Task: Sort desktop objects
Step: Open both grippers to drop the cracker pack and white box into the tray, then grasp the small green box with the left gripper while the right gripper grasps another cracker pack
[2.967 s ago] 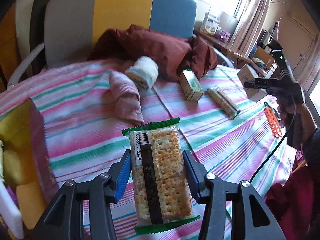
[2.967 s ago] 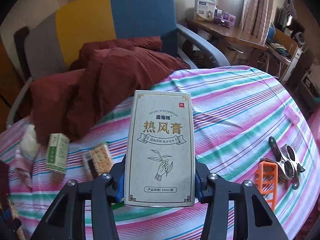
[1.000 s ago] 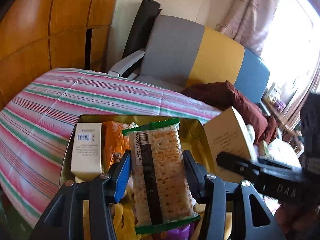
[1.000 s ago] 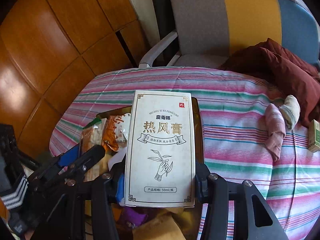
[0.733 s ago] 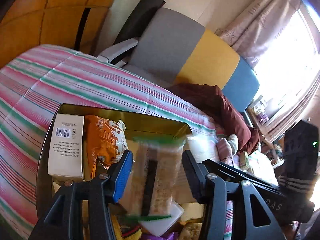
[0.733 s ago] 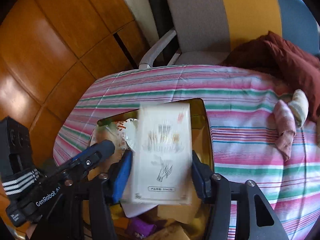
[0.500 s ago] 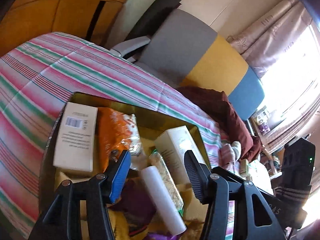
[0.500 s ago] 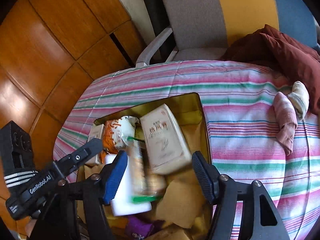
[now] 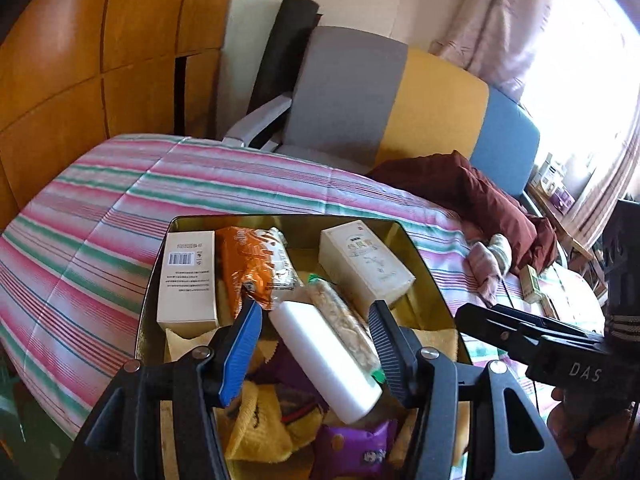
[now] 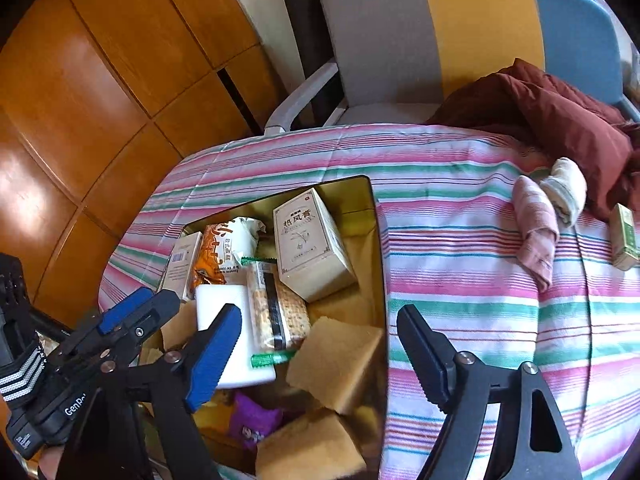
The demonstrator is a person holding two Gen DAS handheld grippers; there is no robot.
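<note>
A gold tin box sits on the striped tablecloth and holds several items. The cracker pack lies in it beside a white block. The cream medicine box lies in the tin's far right part. My left gripper hangs open above the tin with nothing between its fingers. My right gripper is above the tin too; its jaws are opening and nothing is between them.
In the tin also lie a white barcode box, an orange snack bag, yellow sponges and a purple packet. Rolled socks and a green box lie on the cloth to the right. A maroon garment lies on the chair.
Both grippers let go: the cracker pack and the cream medicine box dropped from the jaws into the tin, and the jaws spread apart. Three seconds ago both were over the table's right side.
</note>
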